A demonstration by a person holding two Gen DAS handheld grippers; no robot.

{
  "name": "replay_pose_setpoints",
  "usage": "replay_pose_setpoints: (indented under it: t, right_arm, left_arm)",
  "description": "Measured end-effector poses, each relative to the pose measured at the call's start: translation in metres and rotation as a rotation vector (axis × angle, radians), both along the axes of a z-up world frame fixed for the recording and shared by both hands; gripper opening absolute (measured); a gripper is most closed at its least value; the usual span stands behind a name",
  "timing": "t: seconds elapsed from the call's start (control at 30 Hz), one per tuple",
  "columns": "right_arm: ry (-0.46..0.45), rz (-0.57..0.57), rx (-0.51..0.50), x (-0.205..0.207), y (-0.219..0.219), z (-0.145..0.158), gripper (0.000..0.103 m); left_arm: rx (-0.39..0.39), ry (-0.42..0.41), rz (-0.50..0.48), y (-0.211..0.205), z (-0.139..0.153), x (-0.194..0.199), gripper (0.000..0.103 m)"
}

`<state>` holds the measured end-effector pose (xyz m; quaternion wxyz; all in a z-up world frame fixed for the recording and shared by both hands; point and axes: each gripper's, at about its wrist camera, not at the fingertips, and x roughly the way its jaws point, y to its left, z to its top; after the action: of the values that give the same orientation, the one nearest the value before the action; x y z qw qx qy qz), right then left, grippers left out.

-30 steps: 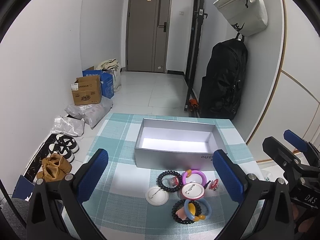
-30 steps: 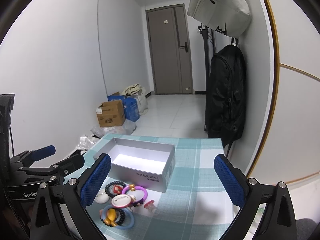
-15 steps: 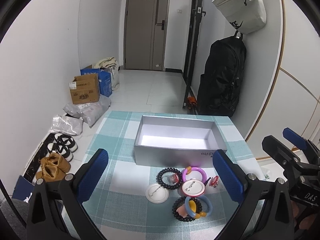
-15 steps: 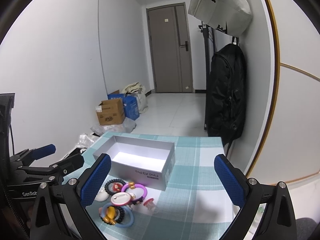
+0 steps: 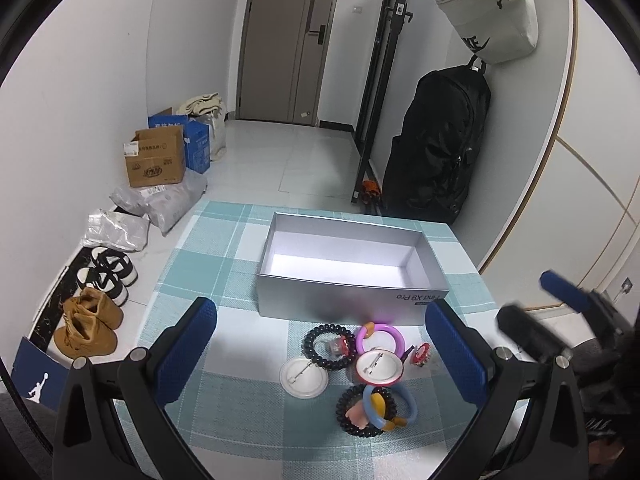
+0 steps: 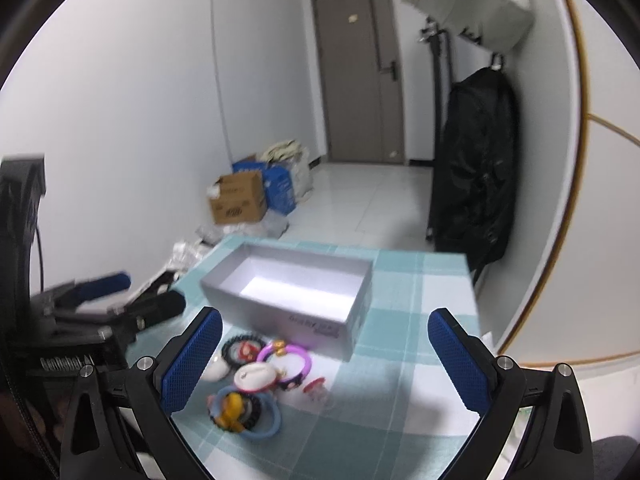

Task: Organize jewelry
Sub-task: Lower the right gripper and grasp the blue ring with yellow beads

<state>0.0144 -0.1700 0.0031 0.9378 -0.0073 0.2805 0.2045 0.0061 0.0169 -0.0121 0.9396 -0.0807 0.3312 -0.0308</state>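
— Why is the silver box [image 5: 348, 292] sitting open at the far side of the table [image 5: 208, 240]?

— So I can drop things in from above. It has no lid on and nothing inside, and its near wall stands just behind the jewelry pile [image 5: 352, 368], so each piece has only a short way to go

— And the pile itself?

— All heaped together in front of the box. A black bead bracelet [image 5: 326, 346], a pink ring bangle [image 5: 380, 338], two round pin badges lying face down, the white one [image 5: 304, 378] and the red-rimmed one [image 5: 379, 368], then a blue bangle [image 5: 390, 406] over a second black beaded bracelet with a small orange figure. A little red charm [image 5: 420, 354] lies off to the right. They overlap, so I judge I must pick from the edges first

— What are your tools doing?

— My left hand-held gripper [image 5: 332, 360] hangs above the pile with its blue pads wide apart, nothing between them. My right hand-held gripper [image 6: 324, 360] is the same, spread and empty, looking down on the pile from the right side; that view is blurred

— So nothing is stowed yet?

— Nothing. I would guess the loose red charm or the white badge is the easiest first grab, being least tangled
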Motion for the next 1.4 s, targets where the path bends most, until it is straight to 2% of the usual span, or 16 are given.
replay_pose_setpoints:
  t: [0.17, 0.3, 0.37, 0.43, 0.6, 0.73, 0.77, 0.93, 1.17, 1.4]
  right_arm:
    - [0.113, 0.111, -0.014, 0.007, 0.015, -0.019, 0.103]
    - [0.224, 0.220, -0.024, 0.011, 0.033, -0.040, 0.102]
    - [0.256, 0.263, -0.056, 0.010, 0.043, -0.050, 0.101]
    - [0.280, 0.293, -0.088, 0.008, 0.051, -0.058, 0.095]
    - [0.343, 0.323, -0.093, 0.008, 0.059, -0.073, 0.090]
    - [0.407, 0.321, -0.062, 0.015, 0.060, -0.083, 0.082]
    - [0.416, 0.322, -0.059, 0.015, 0.061, -0.085, 0.081]
    - [0.446, 0.334, -0.072, 0.020, 0.067, -0.092, 0.060]
    - [0.467, 0.327, -0.030, 0.023, 0.060, -0.089, 0.059]
    - [0.437, 0.364, 0.017, 0.017, 0.057, -0.077, 0.059]
  left_arm:
    - [-0.041, 0.036, 0.021, 0.024, -0.009, 0.005, 0.101]
    - [-0.127, 0.059, 0.100, 0.057, -0.013, 0.011, 0.101]
    - [-0.162, 0.063, 0.142, 0.070, -0.015, 0.014, 0.101]
    - [-0.187, 0.069, 0.170, 0.077, -0.018, 0.017, 0.101]
    - [-0.250, 0.108, 0.185, 0.082, -0.026, 0.021, 0.101]
    - [-0.244, 0.124, 0.150, 0.075, -0.025, 0.022, 0.101]
    - [-0.241, 0.126, 0.141, 0.072, -0.026, 0.022, 0.101]
    - [-0.243, 0.145, 0.126, 0.078, -0.030, 0.024, 0.101]
    - [-0.255, 0.175, 0.128, 0.077, -0.035, 0.027, 0.101]
    - [-0.254, 0.195, 0.094, 0.071, -0.039, 0.026, 0.102]
